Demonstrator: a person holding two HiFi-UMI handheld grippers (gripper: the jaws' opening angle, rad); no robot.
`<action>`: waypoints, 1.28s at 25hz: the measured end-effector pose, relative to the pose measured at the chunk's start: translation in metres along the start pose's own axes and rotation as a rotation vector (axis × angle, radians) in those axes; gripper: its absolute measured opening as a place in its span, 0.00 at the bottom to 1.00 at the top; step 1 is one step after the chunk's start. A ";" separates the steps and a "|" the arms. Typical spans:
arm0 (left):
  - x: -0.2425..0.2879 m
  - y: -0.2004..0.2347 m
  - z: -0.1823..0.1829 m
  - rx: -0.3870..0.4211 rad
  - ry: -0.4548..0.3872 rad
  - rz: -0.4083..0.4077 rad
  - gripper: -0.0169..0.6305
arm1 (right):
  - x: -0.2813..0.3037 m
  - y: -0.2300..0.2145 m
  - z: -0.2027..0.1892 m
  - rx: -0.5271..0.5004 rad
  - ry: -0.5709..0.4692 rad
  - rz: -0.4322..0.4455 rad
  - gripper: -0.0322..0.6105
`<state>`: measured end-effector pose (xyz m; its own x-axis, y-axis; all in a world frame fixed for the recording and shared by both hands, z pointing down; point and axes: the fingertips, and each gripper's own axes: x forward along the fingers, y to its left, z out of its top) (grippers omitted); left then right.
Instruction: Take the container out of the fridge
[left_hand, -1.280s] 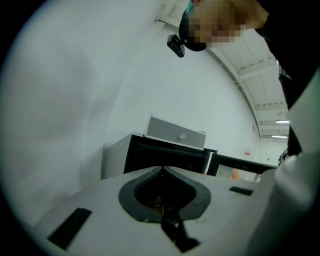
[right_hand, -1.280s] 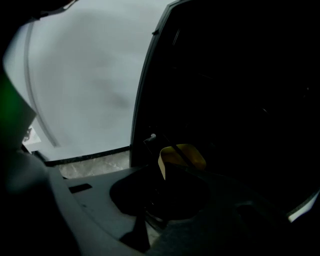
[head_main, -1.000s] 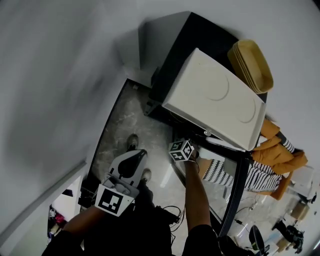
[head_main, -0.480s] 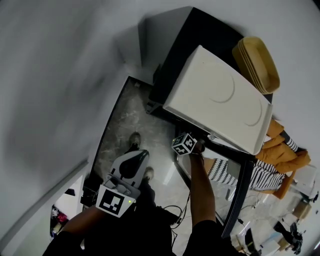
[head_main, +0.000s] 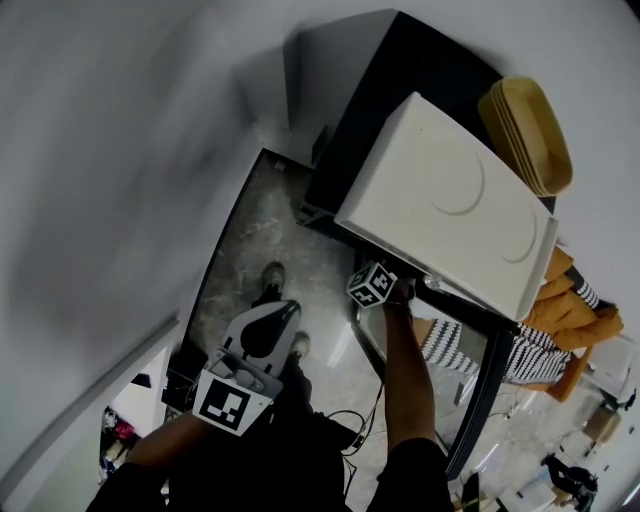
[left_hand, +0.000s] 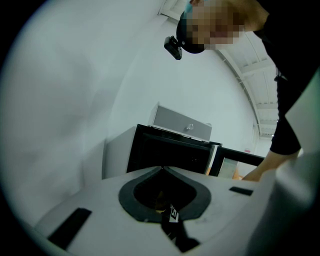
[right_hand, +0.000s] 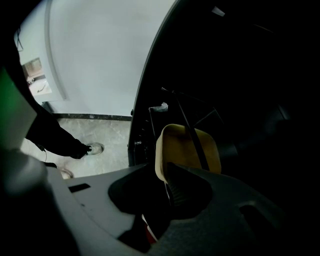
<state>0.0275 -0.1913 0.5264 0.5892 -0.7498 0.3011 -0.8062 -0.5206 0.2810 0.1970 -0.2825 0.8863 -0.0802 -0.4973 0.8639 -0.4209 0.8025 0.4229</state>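
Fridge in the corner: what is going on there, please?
A person stands at the open black fridge with a gripper in each hand. The right gripper reaches inside, and its fingers are closed on the rim of a yellow container, which is not yet out of the fridge. The left gripper is held low, away from the fridge, shut and empty.
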 end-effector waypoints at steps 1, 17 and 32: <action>0.000 0.001 0.000 -0.001 0.003 0.000 0.04 | 0.001 0.001 0.000 -0.002 0.004 0.006 0.15; 0.001 0.010 -0.004 -0.011 0.011 0.013 0.04 | 0.013 0.006 -0.001 -0.097 0.023 0.059 0.10; -0.007 0.004 -0.004 -0.022 -0.004 0.016 0.04 | 0.000 0.016 -0.008 -0.149 0.027 0.110 0.08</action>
<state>0.0198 -0.1864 0.5293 0.5757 -0.7600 0.3018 -0.8143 -0.4991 0.2964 0.1970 -0.2668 0.8949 -0.0935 -0.3961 0.9134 -0.2719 0.8927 0.3593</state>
